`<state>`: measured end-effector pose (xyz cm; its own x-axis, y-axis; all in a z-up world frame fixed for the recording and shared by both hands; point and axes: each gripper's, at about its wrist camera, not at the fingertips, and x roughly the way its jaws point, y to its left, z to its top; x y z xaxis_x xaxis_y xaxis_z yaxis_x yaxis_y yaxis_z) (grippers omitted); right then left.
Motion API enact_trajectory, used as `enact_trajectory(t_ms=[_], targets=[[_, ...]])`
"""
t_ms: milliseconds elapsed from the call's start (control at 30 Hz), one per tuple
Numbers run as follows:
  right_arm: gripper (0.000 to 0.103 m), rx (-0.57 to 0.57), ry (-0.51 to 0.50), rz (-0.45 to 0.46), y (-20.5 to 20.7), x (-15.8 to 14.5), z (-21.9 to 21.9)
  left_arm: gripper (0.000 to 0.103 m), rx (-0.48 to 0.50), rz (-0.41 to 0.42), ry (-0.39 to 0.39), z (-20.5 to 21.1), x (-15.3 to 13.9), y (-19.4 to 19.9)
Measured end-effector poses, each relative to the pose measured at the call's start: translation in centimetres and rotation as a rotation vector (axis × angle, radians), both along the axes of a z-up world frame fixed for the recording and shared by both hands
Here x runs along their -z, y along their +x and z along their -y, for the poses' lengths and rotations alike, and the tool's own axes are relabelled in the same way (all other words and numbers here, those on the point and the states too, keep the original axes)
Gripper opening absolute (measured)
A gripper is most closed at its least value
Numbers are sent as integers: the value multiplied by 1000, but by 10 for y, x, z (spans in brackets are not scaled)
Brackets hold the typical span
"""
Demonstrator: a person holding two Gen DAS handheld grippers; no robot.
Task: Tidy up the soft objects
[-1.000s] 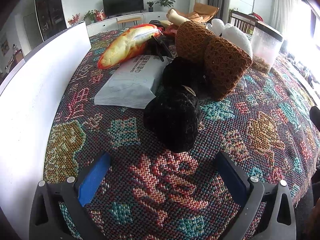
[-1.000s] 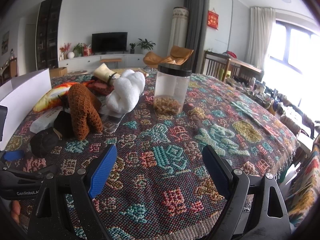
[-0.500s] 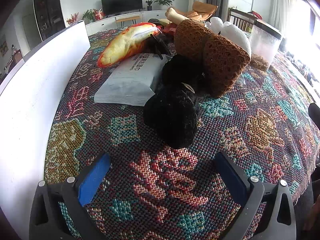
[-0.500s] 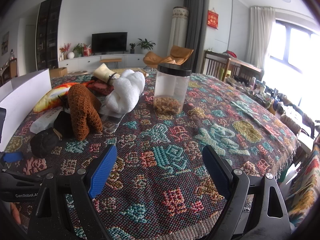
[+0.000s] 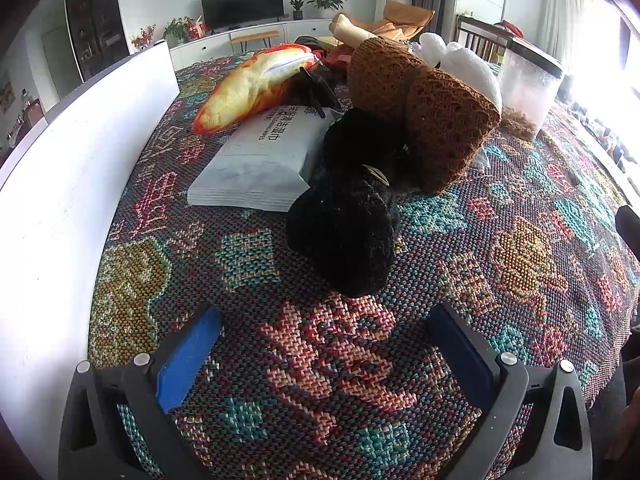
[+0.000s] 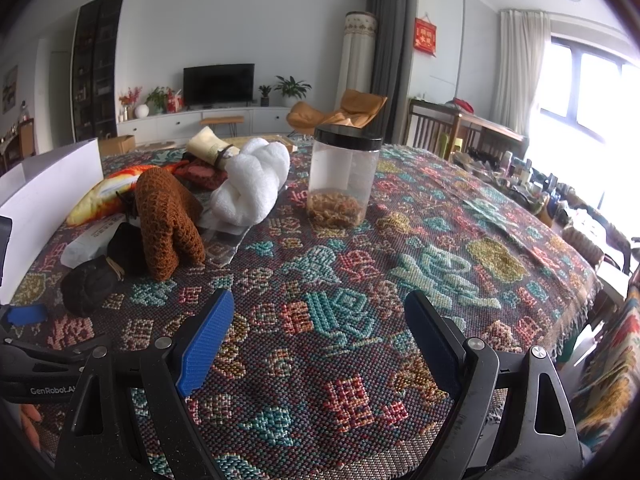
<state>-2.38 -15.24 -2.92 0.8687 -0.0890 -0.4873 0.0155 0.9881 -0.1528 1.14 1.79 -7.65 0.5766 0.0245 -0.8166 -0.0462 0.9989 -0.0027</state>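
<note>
Patterned tablecloth under everything; white box along its left edge. Black plush touching wipes pack and brown knit. Left gripper spread wide just short of black plush; right gripper likewise wide, empty.

left hand-held gripper agape, right hand-held gripper too (empty)

Bare tablecloth lies clear toward the right edge; white box wall blocks the left edge; lidded jar stands mid-table.
</note>
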Motion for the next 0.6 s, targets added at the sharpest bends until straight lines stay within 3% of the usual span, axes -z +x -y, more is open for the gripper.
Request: enact_trajectory(t_ms=[600], targets=[[89, 0, 2, -2, 0, 0, 1, 103, 92, -19, -6, -5, 0, -7]])
